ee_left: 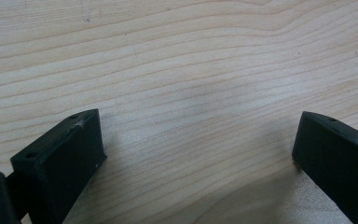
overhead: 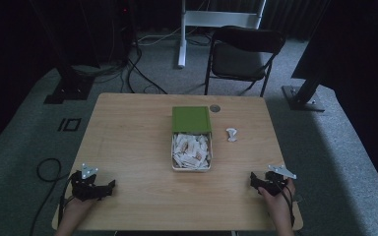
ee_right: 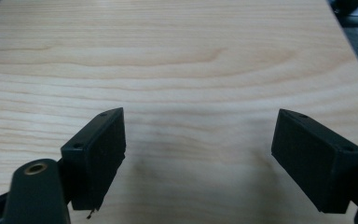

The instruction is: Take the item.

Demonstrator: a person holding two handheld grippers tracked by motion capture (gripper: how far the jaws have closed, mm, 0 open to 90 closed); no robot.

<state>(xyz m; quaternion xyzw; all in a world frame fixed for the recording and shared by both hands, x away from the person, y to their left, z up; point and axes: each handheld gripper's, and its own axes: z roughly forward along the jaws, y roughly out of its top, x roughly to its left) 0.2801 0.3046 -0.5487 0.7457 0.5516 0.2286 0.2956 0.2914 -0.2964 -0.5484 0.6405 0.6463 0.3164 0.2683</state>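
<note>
Your left gripper (overhead: 109,186) and right gripper (overhead: 252,180) rest low on the table's (overhead: 128,147) near corners, jaws spread and empty, both pointing inward. The open box (overhead: 191,150) sits mid-table, well apart, a white scrap (overhead: 232,134) right of it.
</note>
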